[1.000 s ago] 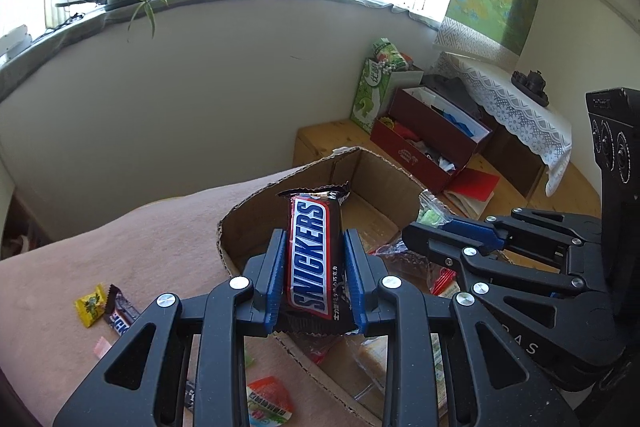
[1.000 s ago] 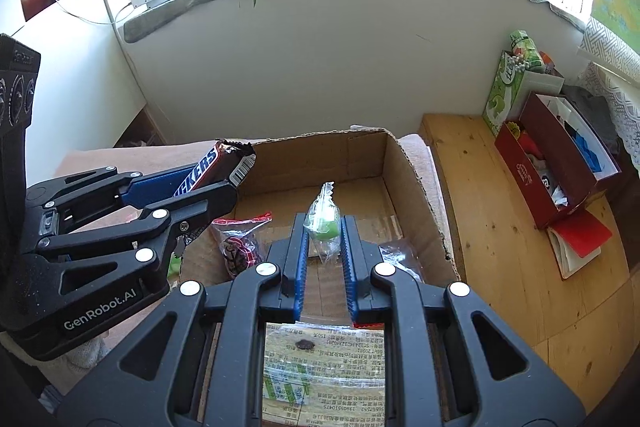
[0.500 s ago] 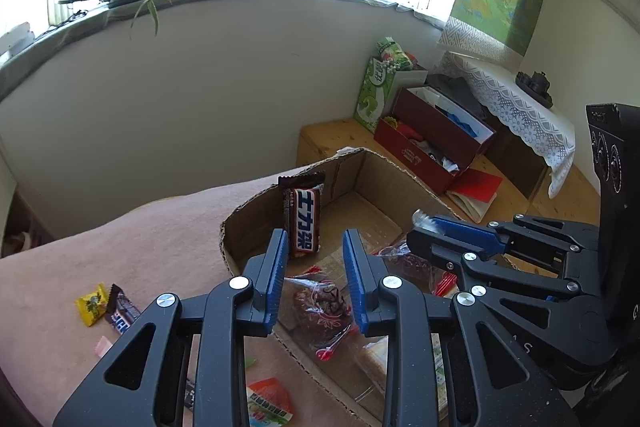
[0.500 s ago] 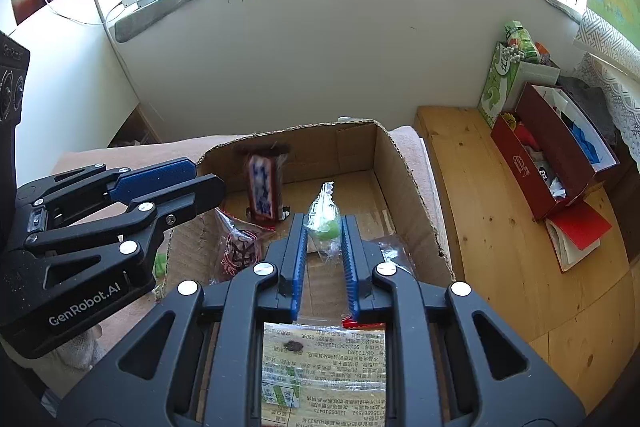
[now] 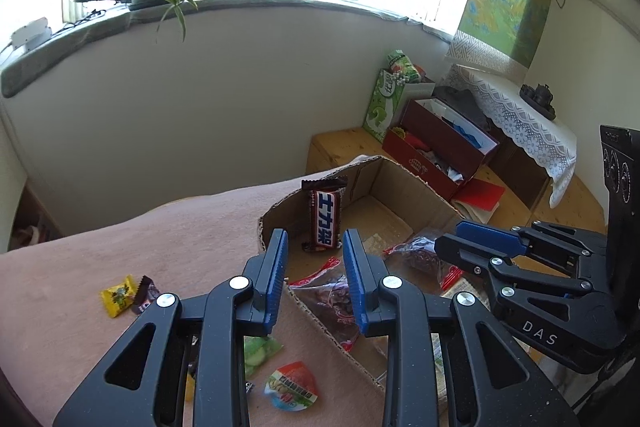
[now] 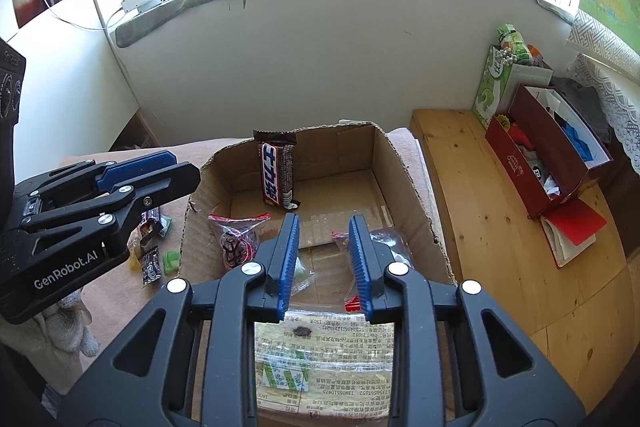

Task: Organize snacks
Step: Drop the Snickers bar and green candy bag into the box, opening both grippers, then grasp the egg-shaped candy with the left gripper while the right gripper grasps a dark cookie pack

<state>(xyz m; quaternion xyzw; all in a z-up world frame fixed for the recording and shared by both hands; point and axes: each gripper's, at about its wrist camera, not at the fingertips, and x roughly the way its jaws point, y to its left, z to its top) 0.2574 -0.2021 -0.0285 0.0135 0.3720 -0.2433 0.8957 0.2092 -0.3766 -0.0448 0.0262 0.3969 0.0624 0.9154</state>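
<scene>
The left gripper (image 5: pixel 314 259) stands parted with nothing between its blue pads, poised over the near-left rim of the cardboard box (image 6: pixel 404 167). The right gripper (image 6: pixel 323 247) hangs over the box's near half; its jaws are opening, and the gap between them shows only box floor and wrappers lying below, nothing gripped.

The chocolate bar (image 6: pixel 276 169) stands upright inside the box, leaning on the far-left wall (a shaky pose; a nudge to the box would likely topple it). A clear bag of dark red snacks (image 6: pixel 236 241) lies on the floor at the left, another clear bag (image 6: pixel 380 243) at the right, and a large flat printed packet (image 6: pixel 320 359) fills the near end.

Loose snacks remain on the pink blanket (image 5: pixel 140 239) left of the box: a yellow candy (image 5: pixel 117 295), a dark mini bar (image 5: pixel 144 297) touching it, a green sweet (image 5: pixel 260 351) and a round jelly cup (image 5: pixel 292 385) nearest the camera.

The step in hand looks like a release and pull-back. To do it well, lift both grippers straight up clear of the walls, so that no finger catches the torn cardboard edge. Then send the left one to the blanket for the next piece, pinching each wrapper across its body, not its crimped end.
</scene>
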